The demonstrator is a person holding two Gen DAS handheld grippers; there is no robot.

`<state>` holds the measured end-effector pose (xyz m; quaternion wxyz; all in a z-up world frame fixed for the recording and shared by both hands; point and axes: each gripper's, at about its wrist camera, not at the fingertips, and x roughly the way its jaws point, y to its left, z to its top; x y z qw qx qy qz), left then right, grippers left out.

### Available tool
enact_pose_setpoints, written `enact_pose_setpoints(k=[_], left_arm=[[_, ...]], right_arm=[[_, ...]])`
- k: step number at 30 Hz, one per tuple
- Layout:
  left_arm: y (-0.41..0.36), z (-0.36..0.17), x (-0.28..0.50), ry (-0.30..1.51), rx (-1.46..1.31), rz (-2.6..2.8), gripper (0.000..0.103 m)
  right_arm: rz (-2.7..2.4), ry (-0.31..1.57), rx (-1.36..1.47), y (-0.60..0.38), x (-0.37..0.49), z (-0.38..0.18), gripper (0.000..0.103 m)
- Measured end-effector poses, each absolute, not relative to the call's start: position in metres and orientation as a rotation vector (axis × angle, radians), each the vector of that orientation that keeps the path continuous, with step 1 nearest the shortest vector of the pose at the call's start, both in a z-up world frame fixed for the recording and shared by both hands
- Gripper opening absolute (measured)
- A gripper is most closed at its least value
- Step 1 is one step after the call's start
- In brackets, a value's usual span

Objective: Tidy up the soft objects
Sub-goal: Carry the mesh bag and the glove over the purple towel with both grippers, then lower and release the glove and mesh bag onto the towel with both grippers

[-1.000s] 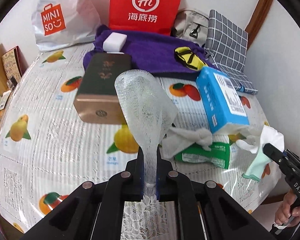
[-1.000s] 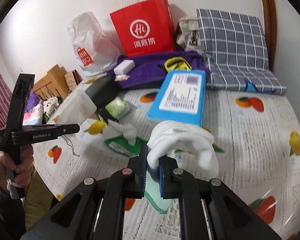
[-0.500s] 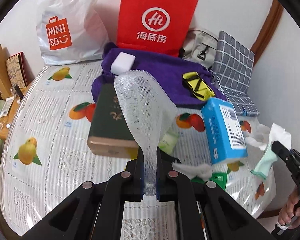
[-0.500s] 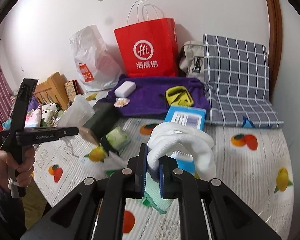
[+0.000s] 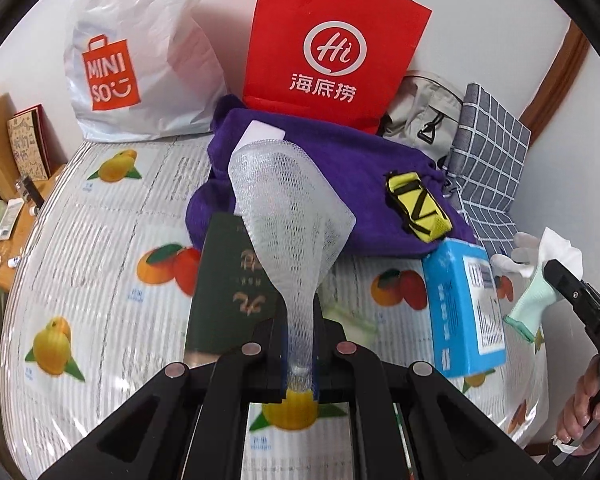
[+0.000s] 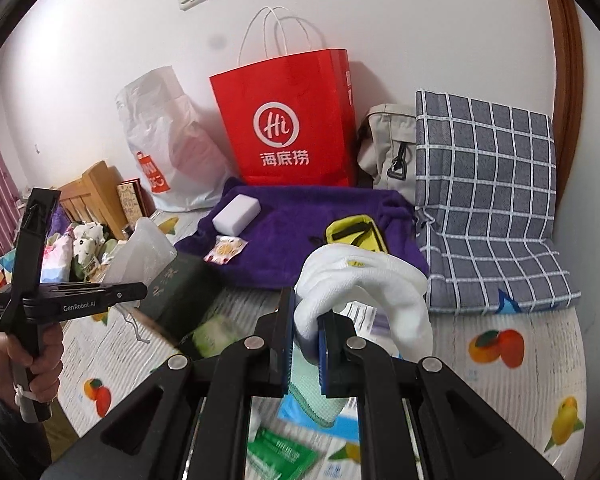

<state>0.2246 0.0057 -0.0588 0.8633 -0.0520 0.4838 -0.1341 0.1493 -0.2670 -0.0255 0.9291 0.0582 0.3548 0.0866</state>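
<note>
In the left wrist view my left gripper (image 5: 300, 344) is shut on the narrow end of a white foam mesh sleeve (image 5: 292, 220), which fans out above a dark green box (image 5: 232, 280). My right gripper (image 6: 306, 332) is shut on a white glove (image 6: 364, 280) with a pale green cuff (image 6: 312, 396), held above the bed. A purple towel (image 6: 300, 220) lies at the back with a white sponge (image 6: 236, 214) and a yellow pouch (image 6: 356, 234) on it. Each gripper shows in the other's view: the left gripper (image 6: 140, 290) at the left, the right gripper (image 5: 556, 276) at the far right.
A red paper bag (image 5: 332, 48), a white plastic bag (image 5: 140, 60), a beige bag (image 6: 392, 148) and a checked cushion (image 6: 488, 200) line the back wall. A blue tissue box (image 5: 464, 308) and a green packet (image 6: 280, 456) lie on the fruit-print cover (image 5: 80, 260). A wooden shelf (image 5: 4, 216) stands at the left.
Both grippers have risen and moved toward the back of the bed, so the towel and bags look nearer. Each keeps its hold.
</note>
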Motion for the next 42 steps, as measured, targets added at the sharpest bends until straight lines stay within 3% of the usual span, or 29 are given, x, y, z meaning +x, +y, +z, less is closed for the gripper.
enact_pose_setpoints(k=[42], left_arm=[[-0.028,-0.077,0.382,1.084,-0.132,-0.295,0.008]], right_arm=[[0.205,0.777,0.130,-0.263,0.336,-0.045,0.010]])
